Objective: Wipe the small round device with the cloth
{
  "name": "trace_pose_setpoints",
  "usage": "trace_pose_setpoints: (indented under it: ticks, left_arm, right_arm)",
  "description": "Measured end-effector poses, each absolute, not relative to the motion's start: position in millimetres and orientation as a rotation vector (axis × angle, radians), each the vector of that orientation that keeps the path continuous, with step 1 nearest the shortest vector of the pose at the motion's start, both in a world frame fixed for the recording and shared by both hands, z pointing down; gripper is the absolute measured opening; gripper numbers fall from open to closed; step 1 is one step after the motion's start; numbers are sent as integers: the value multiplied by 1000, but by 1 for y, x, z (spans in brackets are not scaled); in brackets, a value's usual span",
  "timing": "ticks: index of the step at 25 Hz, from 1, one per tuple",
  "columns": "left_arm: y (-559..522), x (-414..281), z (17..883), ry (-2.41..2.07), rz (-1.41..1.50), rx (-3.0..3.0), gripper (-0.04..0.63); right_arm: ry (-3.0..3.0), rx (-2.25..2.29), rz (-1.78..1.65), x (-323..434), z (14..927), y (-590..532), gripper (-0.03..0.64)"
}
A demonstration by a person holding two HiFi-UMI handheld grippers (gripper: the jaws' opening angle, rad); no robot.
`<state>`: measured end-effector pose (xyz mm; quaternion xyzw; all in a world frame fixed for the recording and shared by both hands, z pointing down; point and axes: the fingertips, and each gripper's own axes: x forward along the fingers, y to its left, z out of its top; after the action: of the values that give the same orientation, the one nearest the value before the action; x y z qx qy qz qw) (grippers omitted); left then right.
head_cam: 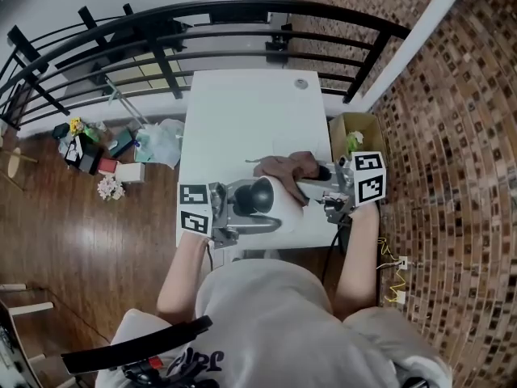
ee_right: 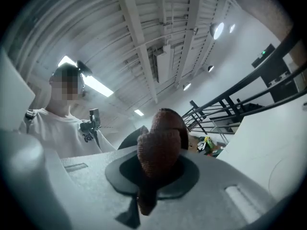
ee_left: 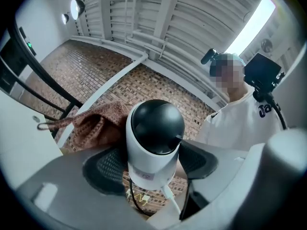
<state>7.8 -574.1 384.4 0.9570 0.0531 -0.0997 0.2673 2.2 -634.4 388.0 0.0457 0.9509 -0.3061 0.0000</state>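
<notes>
The small round device (head_cam: 263, 196), a white body with a black dome, is lifted over the near edge of the white table (head_cam: 242, 111). My left gripper (head_cam: 239, 208) is shut on it. In the left gripper view the device (ee_left: 154, 138) sits between the two black pads (ee_left: 106, 169), with a white cable hanging under it. The brown cloth (head_cam: 287, 166) hangs bunched just right of and behind the device, and my right gripper (head_cam: 325, 178) is shut on it. The right gripper view shows the cloth (ee_right: 160, 150) clamped between its jaws. The cloth (ee_left: 93, 123) lies against the device's left side.
A black railing (head_cam: 170, 39) curves round the table's far side. A small round fitting (head_cam: 301, 83) sits at the table's far edge. A cardboard box (head_cam: 355, 136) stands right of the table by the brick wall. Bags and flowers (head_cam: 105, 156) litter the wooden floor to the left.
</notes>
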Motion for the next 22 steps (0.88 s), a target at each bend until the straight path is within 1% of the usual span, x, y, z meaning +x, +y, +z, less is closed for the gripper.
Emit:
trace_pose_setpoints:
  ticks: [8, 14, 22]
  left_arm:
    - [-555, 4, 382, 252, -229, 2629, 360]
    - [-551, 4, 384, 285, -231, 2637, 360]
    - [-535, 19, 383, 356, -266, 2608, 360]
  right_arm:
    - [2971, 254, -972, -7, 391, -624, 25]
    - [2955, 224, -989, -9, 397, -627, 26]
    - [3044, 101, -1094, -17, 425, -626, 25]
